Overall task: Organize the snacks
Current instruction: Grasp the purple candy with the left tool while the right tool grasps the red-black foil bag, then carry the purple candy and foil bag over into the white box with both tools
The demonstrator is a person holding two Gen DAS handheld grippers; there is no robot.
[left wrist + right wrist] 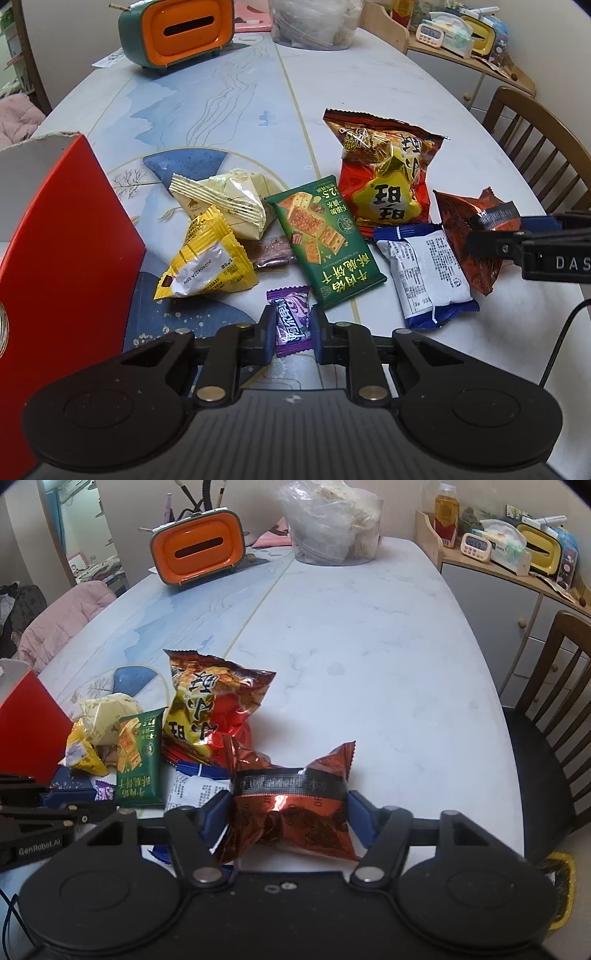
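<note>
Purple candy [291,319] sits clamped in my left claw [293,334], low centre; my right claw [288,812] is clamped on the copper-red foil packet [290,805]. Slick wrappers could slip out when lifted toward the red box [70,266] at left.

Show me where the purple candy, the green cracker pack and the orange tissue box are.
purple candy [293,320], left wrist view, middle of its wrapper.
green cracker pack [325,240], left wrist view, printed front.
orange tissue box [201,550], right wrist view, orange face by the slot.
</note>
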